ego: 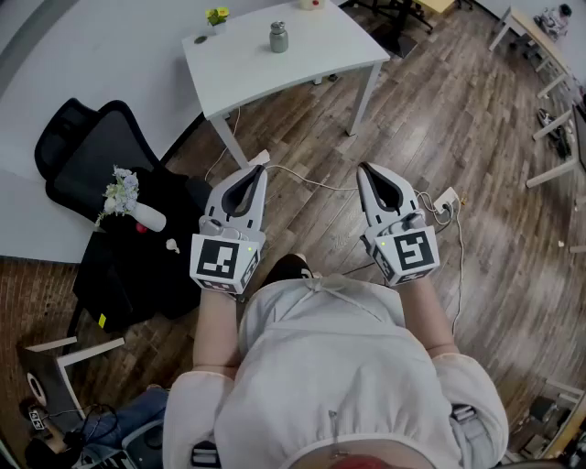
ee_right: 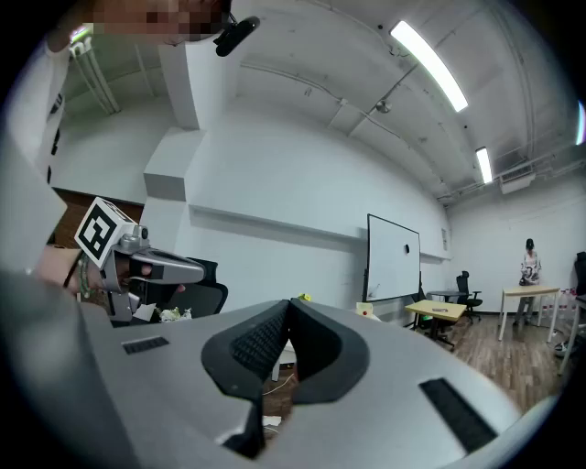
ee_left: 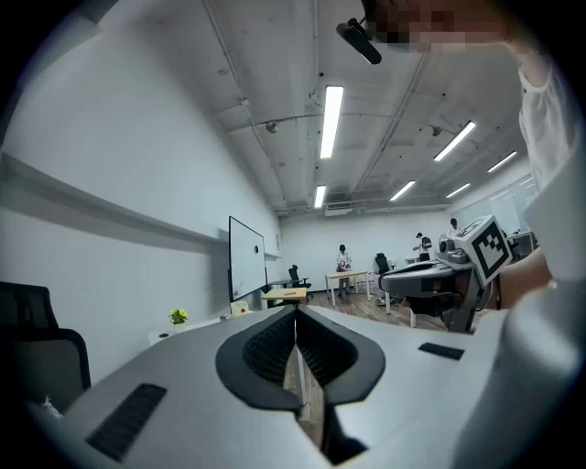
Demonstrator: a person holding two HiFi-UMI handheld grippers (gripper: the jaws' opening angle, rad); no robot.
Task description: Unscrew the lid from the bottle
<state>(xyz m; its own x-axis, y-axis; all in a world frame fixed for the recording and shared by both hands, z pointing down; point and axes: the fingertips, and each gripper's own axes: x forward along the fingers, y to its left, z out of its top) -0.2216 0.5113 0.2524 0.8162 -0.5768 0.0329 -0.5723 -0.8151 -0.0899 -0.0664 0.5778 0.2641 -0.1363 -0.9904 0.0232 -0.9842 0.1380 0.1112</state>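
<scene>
Bottle (ego: pixel 278 38) stands untouched on the tabletop (ego: pixel 238 73) at twelve o'clock; left tool (ego: pixel 259 170) and right tool (ego: pixel 364 169), both closed and empty, must approach.

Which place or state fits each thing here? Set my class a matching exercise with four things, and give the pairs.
Things
1. bottle
2. potted plant
3. black office chair
4. left gripper

Places or states
a. near a corner of the white table
b. jaws shut, nothing between them
c. upright on the white table, nearer its middle
d. on the floor, left of the white table in the head view

Pairs: 1-c; 2-a; 3-d; 4-b
</scene>
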